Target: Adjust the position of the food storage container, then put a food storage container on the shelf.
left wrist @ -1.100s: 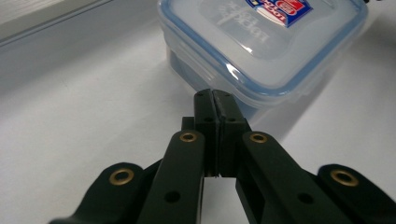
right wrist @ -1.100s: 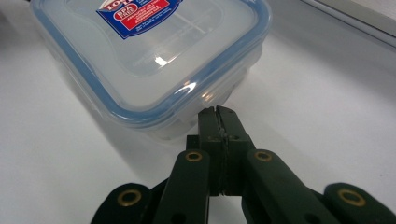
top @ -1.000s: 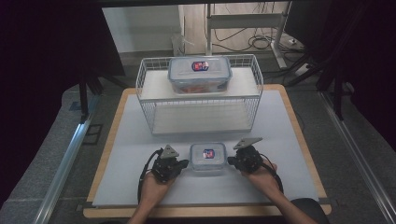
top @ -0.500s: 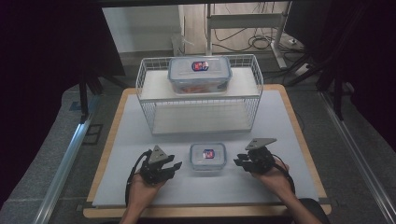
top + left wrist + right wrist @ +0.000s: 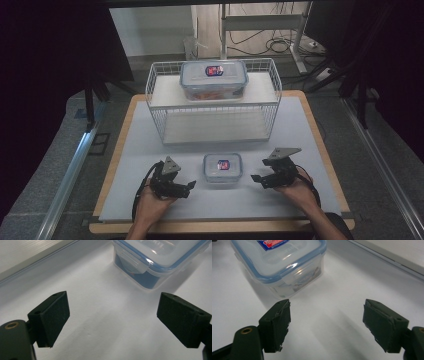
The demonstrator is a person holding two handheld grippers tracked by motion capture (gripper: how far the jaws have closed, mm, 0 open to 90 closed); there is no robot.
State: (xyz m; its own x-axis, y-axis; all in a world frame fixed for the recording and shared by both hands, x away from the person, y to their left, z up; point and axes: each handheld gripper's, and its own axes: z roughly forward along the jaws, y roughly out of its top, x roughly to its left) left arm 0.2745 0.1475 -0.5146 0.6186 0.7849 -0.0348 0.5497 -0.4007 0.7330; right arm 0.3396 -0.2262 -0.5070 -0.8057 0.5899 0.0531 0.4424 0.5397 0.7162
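Note:
A small clear lidded container [image 5: 223, 167] with a blue seal and a red-blue label sits on the white table near the front, between my two grippers. The left gripper [image 5: 189, 186] rests to its left, open, jaws empty; its own view puts the container [image 5: 160, 260] ahead and to the right, and the left gripper [image 5: 117, 320] holds nothing. The right gripper [image 5: 256, 179] stands to the container's right, open and empty. In its view the container [image 5: 279, 262] lies ahead on the left of the right gripper [image 5: 327, 322].
A white wire rack [image 5: 214, 102] stands at the back of the table. On its upper shelf rests a larger clear container [image 5: 214, 79] with a similar label. The table's wooden edge [image 5: 220, 227] runs along the front. Cables and frames lie on the floor beyond.
Both grippers have drawn away from the small container, the left one leftward and the right one rightward, leaving it standing free on the table.

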